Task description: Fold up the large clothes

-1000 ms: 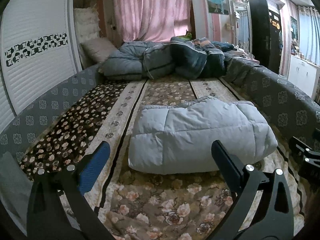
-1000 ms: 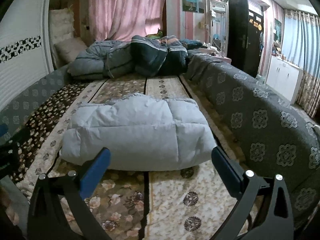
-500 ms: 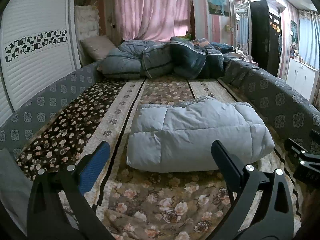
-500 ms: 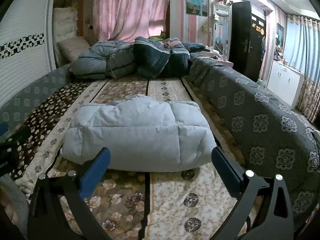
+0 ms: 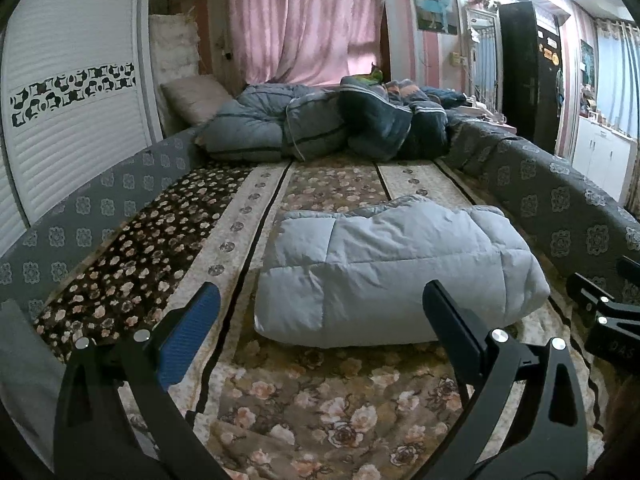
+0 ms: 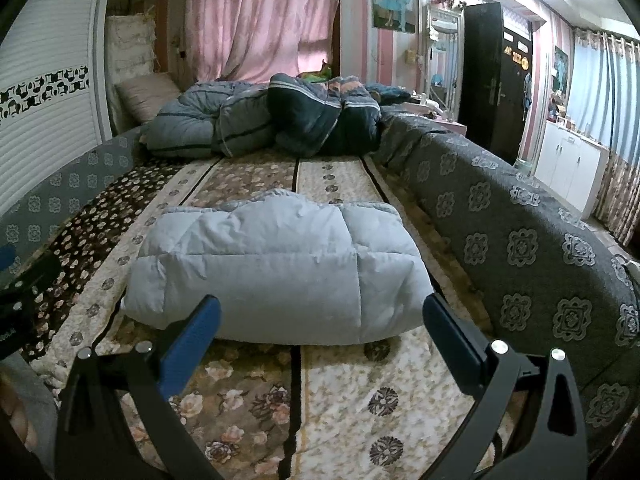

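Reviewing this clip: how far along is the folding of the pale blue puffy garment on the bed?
Done: the pale blue down garment lies as a compact folded bundle on the floral bedspread. In hand: nothing; the left gripper and right gripper are both open, short of the bundle. Left: seemingly little, perhaps tidying. Whether the dark quilts at the far end are part of the job is unclear.

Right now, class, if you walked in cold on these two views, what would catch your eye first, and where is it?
First, the pale blue puffy garment, folded into a thick bundle in the middle of the floral bed cover. Both grippers, left and right, hang open just short of it. Behind, grey and dark quilts are heaped before the pink curtain.
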The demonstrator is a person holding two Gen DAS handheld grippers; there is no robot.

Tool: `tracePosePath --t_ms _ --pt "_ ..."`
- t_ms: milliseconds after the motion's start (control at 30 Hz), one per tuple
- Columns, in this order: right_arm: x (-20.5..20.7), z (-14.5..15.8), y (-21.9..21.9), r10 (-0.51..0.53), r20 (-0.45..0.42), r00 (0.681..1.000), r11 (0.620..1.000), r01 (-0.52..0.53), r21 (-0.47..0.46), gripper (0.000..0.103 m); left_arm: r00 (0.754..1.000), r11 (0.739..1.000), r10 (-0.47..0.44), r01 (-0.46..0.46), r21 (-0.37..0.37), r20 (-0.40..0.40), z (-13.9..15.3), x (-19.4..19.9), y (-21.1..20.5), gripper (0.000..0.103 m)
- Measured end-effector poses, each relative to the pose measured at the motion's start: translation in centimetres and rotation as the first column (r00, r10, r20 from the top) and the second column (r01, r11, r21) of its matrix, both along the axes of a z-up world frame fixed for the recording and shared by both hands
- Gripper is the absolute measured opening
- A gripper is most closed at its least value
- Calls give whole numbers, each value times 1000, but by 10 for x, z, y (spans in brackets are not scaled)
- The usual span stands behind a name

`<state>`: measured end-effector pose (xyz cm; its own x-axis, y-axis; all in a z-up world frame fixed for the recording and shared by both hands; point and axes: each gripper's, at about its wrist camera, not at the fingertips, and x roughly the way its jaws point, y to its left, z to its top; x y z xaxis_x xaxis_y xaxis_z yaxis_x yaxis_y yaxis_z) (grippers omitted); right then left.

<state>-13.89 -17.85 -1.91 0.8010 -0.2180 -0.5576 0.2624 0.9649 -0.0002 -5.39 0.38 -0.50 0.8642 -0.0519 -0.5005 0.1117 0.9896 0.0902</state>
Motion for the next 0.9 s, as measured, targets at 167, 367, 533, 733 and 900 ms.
tracePosePath --t_ms 167,367,533,733,900 --pt "1 1 0 5 1 1000 1000 -5 2 101 1000 1000 19 -19 11 2 1 0 -1 100" --pt "1 4 -1 2 13 1000 1000 -2 -12 101 999 999 35 -35 1 -15 1 4 0 100" --pt "1 5 -3 3 4 1000 1000 -3 -13 101 999 999 40 -40 -8 -25 -1 5 4 100" --pt "2 5 -3 5 2 1000 1000 -5 -15 101 998 999 49 -49 -14 -28 0 7 8 100" --pt "2 6 -4 7 2 1000 1000 -7 -12 101 999 999 42 -43 -11 -34 -2 7 6 100"
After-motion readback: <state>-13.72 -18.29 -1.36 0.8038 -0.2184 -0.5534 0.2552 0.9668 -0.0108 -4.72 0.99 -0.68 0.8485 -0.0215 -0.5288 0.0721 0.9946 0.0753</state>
